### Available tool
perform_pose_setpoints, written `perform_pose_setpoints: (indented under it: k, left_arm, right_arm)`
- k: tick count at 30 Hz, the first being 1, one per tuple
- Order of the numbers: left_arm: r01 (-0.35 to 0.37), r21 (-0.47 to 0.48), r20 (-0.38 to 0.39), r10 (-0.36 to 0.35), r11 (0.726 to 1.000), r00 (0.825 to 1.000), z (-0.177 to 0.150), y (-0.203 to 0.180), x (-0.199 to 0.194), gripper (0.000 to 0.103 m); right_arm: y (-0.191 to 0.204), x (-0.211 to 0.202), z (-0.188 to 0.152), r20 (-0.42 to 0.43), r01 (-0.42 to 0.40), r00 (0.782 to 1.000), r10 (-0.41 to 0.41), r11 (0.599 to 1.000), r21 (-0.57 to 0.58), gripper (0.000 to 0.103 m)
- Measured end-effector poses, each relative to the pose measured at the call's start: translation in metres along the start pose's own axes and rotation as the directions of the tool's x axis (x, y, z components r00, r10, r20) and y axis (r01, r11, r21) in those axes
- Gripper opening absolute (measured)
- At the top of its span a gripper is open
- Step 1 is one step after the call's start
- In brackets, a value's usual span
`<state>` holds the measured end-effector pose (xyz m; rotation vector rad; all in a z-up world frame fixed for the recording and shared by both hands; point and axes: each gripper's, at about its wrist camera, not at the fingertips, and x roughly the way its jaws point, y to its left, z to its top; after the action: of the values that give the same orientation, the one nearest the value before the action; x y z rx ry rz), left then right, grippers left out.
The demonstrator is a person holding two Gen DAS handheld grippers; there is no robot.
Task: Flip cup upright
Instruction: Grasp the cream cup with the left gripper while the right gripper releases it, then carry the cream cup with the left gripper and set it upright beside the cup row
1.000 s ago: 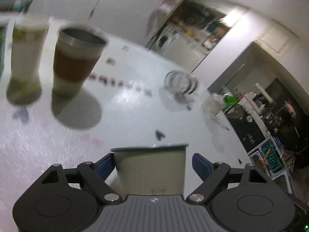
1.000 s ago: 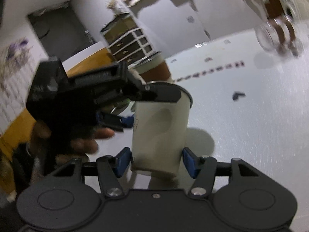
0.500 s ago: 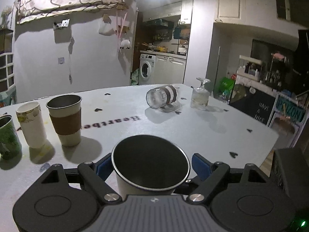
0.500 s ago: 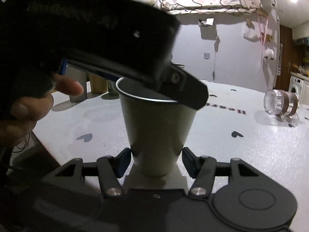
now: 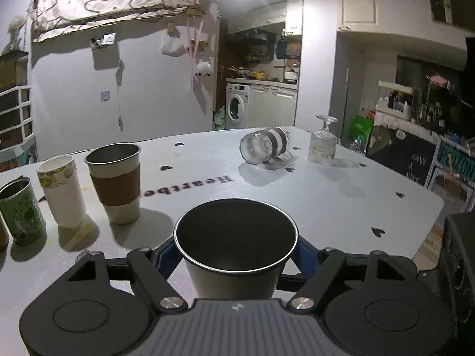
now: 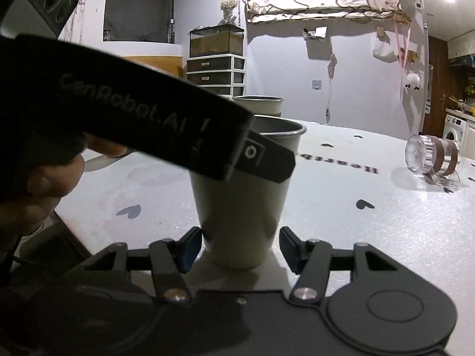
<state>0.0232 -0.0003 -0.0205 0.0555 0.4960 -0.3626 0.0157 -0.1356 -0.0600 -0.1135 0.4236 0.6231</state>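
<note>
A plain metal cup [image 5: 234,246] stands upright, mouth up, between the fingers of my left gripper [image 5: 234,255], which is shut on its upper wall. In the right wrist view the same cup [image 6: 240,207] sits on the white table with its base between the fingers of my right gripper [image 6: 240,247]. The right fingers stand a little apart from the cup's base, so that gripper is open. The left gripper's black body [image 6: 148,124] crosses in front of the cup's rim.
A sleeved metal cup [image 5: 115,184], a paper cup [image 5: 61,190] and a green can [image 5: 20,210] stand upright at the left. A clear glass jar [image 5: 264,148] lies on its side at the back, beside an upside-down wine glass [image 5: 323,142]. The table's edge [image 5: 427,231] is at the right.
The cup has been turned from tilted to upright and set on the table. The left view has swung from looking down at the table to level.
</note>
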Motion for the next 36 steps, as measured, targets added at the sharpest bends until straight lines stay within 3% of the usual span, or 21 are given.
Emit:
perform_pose_setpoints:
  k: [3, 11, 15, 20, 27, 36]
  left_arm:
    - [-0.051, -0.024, 0.029, 0.051, 0.998, 0.998, 0.002, 0.008, -0.004, 0.078]
    - [-0.236, -0.108, 0.09, 0.246, 0.966, 0.965, 0.01, 0.061, -0.013, 0.078]
    - [-0.333, -0.144, 0.092, 0.348, 0.932, 0.933, 0.015, 0.096, -0.009, 0.078]
    - [-0.449, -0.195, 0.083, 0.471, 0.872, 0.878, 0.02, 0.134, -0.004, 0.078]
    - [-0.52, -0.284, 0.043, 0.552, 0.806, 0.833, 0.017, 0.174, -0.004, 0.078]
    - [-0.551, -0.328, 0.054, 0.597, 0.767, 0.8, 0.009, 0.185, -0.006, 0.078]
  right_arm:
    - [-0.003, -0.005, 0.0, 0.022, 0.008, 1.0, -0.008, 1.0, 0.014, 0.078]
    - [-0.013, -0.014, 0.002, 0.059, 0.05, 0.997, -0.055, 0.995, 0.081, 0.084]
    - [-0.016, -0.015, 0.003, 0.062, 0.067, 0.995, -0.073, 0.993, 0.094, 0.085]
    - [-0.019, -0.012, 0.004, 0.055, 0.08, 0.995, -0.086, 0.992, 0.093, 0.085]
    - [-0.02, -0.012, 0.004, 0.052, 0.087, 0.994, -0.092, 0.992, 0.093, 0.085]
    - [-0.021, -0.012, 0.004, 0.051, 0.094, 0.994, -0.099, 0.991, 0.092, 0.085]
